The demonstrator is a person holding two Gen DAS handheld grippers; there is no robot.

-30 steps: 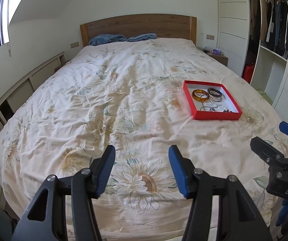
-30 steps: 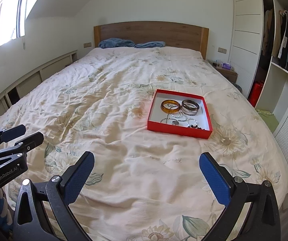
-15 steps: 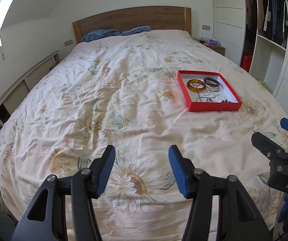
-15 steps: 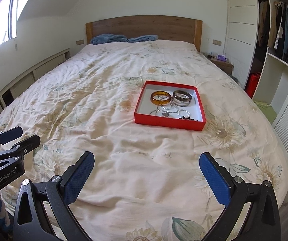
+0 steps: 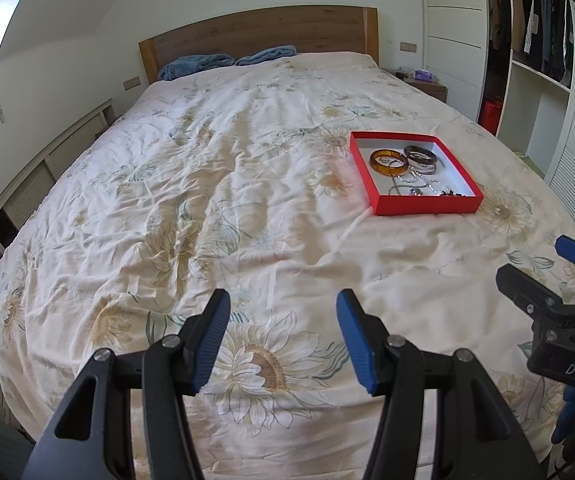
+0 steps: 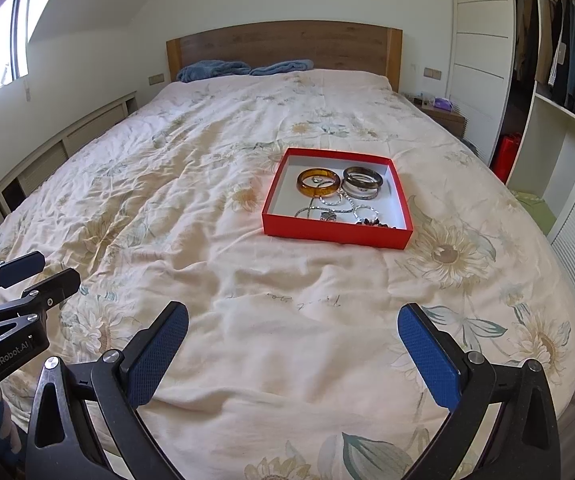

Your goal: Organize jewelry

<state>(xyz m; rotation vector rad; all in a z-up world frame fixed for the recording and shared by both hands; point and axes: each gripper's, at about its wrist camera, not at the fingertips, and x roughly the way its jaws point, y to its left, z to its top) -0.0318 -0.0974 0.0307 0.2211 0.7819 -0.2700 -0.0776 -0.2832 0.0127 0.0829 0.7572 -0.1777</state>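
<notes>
Where our left wrist view reaches its right edge, we read "DAS" on the right gripper [image 5: 567, 268]. Our left gripper [image 5: 283, 340] hangs with fingers spread, holding nothing, over the sunflower bedspread [image 5: 227, 200]. Right of centre sits the red tray [image 5: 427, 206] with an amber bangle [image 5: 388, 163], a dark bangle [image 5: 419, 155] and silver chains [image 5: 419, 184].

In our right wrist view, "GenRobot.AI" shows lower left. Its fingers stand wide apart, empty. The tray lies at centre, open bedspread all round.

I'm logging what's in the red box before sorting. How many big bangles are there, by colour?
Amber bangle: 1
Dark bangles, stacked, count partly unclear: about 2
Total: about 3 bangles in the red box, beside a tangle of silver chains too mixed to count.
</notes>
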